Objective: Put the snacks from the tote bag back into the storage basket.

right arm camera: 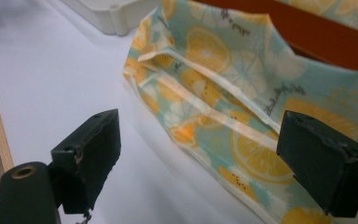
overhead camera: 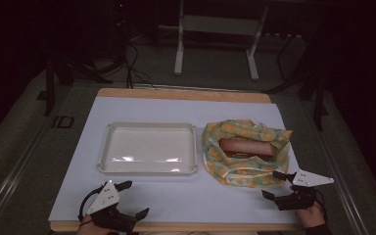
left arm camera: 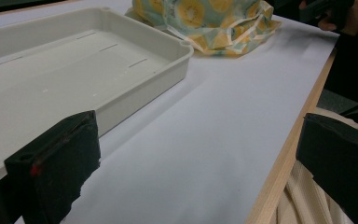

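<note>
Citrus-print cloth [overhead camera: 245, 154], bunched around a brown box [overhead camera: 247, 148] right of the tray [overhead camera: 108, 147] on the tabletop [overhead camera: 176, 200], is approached by the right gripper [overhead camera: 273, 184], fingers spread; the left gripper [overhead camera: 129, 199] is likewise released. A pinch on the near hem is judged next.

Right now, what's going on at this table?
A person sits at the table with a hand-held gripper in each hand. The right hand-held gripper is open, its jaws right by the near edge of a lemon-print cloth bag with a brown box inside. The left hand-held gripper is open too, near the table's edge. Beside the bag sits an empty white tray.
</note>
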